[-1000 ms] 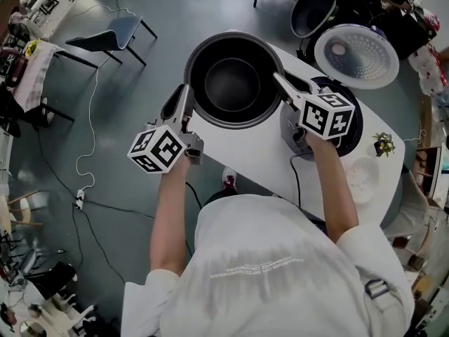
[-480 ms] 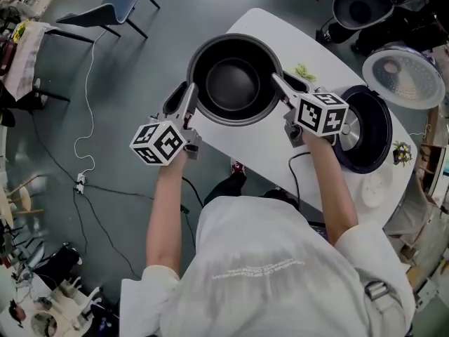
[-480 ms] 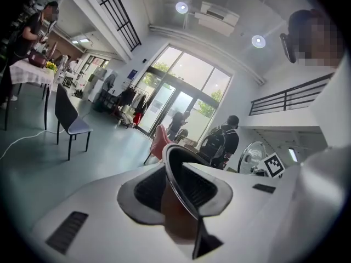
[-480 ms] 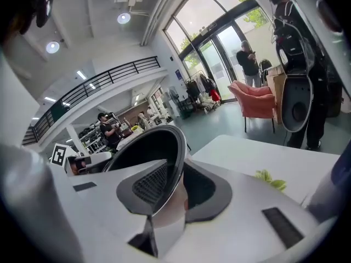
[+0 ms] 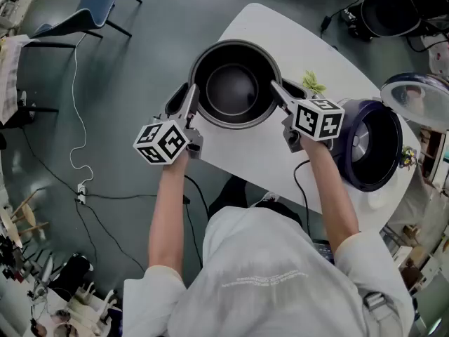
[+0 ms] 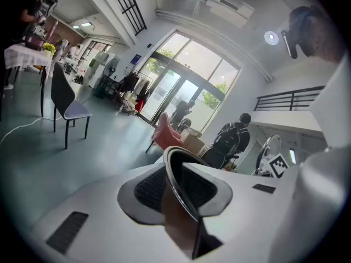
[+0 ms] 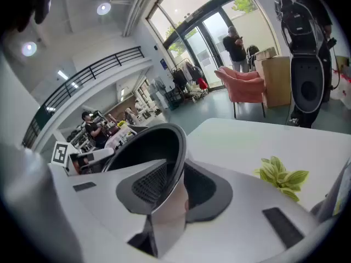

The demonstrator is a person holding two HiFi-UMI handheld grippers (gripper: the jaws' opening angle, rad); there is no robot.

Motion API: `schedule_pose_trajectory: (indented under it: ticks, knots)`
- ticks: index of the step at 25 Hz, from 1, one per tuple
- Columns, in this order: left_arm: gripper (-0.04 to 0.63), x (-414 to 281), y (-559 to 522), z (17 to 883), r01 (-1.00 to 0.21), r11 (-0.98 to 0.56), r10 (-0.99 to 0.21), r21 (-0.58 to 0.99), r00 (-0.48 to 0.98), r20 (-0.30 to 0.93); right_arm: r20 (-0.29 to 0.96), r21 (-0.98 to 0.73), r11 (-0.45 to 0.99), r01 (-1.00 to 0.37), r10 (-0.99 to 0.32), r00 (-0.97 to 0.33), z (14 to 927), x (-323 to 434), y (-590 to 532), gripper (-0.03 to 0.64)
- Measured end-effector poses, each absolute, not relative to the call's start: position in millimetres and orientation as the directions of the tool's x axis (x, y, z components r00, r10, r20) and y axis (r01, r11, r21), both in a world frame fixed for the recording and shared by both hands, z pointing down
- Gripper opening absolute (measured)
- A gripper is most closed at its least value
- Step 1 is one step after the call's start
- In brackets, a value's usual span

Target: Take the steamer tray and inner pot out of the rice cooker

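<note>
Over the left edge of the table [image 5: 266,146], the pot [image 5: 233,88] is held between both grippers, part of it jutting past the edge above the floor. Whether its base touches the tabletop I cannot tell. The left gripper [image 5: 191,93] pinches the pot's left rim. In the left gripper view the rim [image 6: 181,185] runs between the two pads; these jaws have just been opening a little, with the rim between them. The right gripper [image 5: 277,90] pinches the opposite rim, and in the right gripper view the pot wall [image 7: 148,147] sits clamped between its pads.

At the table's right end the cooker [image 5: 365,142] stands with its lid [image 5: 421,98] swung up and its cavity open, well apart from the pot. A small plant [image 5: 313,84] lies on the table between pot and cooker, just beside the right gripper. Off the table, a chair [image 5: 84,9] stands on the floor, and a cable [image 5: 77,139] trails below it.
</note>
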State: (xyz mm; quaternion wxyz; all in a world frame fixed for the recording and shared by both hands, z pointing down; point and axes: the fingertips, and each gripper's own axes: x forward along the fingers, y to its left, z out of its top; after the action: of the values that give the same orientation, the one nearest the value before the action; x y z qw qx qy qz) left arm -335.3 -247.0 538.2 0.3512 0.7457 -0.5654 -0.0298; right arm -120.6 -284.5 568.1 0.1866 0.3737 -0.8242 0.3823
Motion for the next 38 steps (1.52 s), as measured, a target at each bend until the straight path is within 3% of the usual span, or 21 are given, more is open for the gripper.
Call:
schedule_pose_trajectory:
  ticks: [20,23,28,38]
  knots:
    - [0.092,-299.1,-342.9,554.4,-0.910,-0.216,-0.840,0.354,0.358,0.407,0.608,-0.397,0.314,-0.863,-0.614,-0.503,578.9,-85.6,-366.6,0.100]
    - [0.098,-298.2,-341.5,552.7,-0.911,-0.228,-0.837,0.345,0.364,0.408,0.592,-0.417,0.328,-0.848,-0.610,-0.527,576.2,-85.3,-366.8,0.103]
    - [0.144,-298.4,-328.0,533.0,-0.927,-0.248,-0.849,0.281,0.348,0.398,0.546,-0.417,0.344,-0.841,-0.645,-0.535,555.0,-74.6,-355.8,0.164]
    - [0.121,-250.5,-259.8,467.0,-0.925,-0.362,-0.855,0.117,0.380,0.352,0.457,-0.317,0.416,-0.852,-0.720,-0.522,483.4,-28.6,-283.4,0.132]
